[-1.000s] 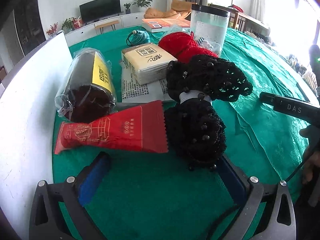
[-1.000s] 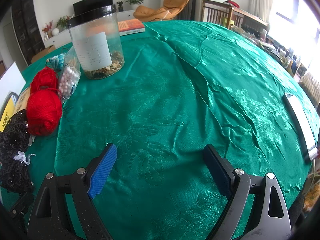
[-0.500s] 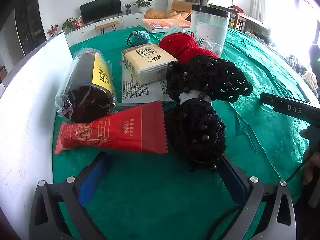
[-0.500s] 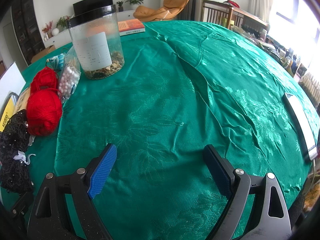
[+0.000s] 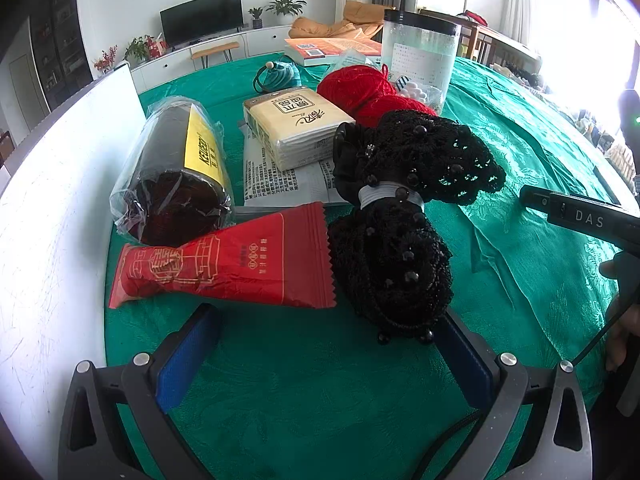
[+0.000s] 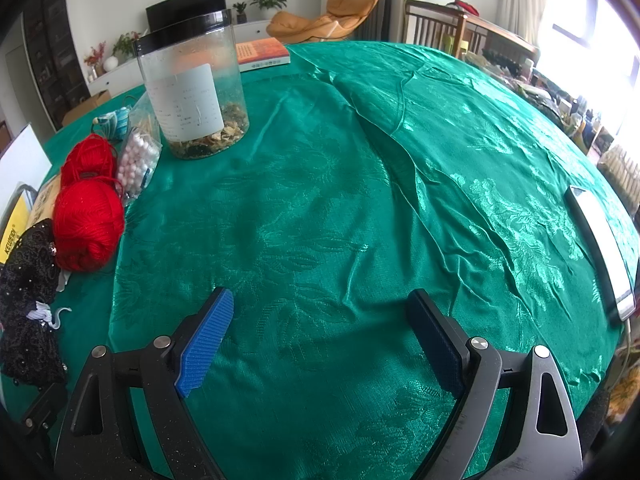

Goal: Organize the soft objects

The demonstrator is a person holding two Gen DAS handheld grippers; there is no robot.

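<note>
Evidently nothing has shifted over the last second: both grippers wait wide open and empty, so my sorting has not begun.

My left gripper [image 5: 324,344] hovers low over the green damask tablecloth [image 5: 520,248], its right pad just beside the black beaded crochet hair net [image 5: 396,224]; the red foil sachet [image 5: 224,266] lies near its left pad. My right gripper [image 6: 320,336] faces bare cloth, the two red yarn balls [image 6: 88,224] well apart to its left.
</note>
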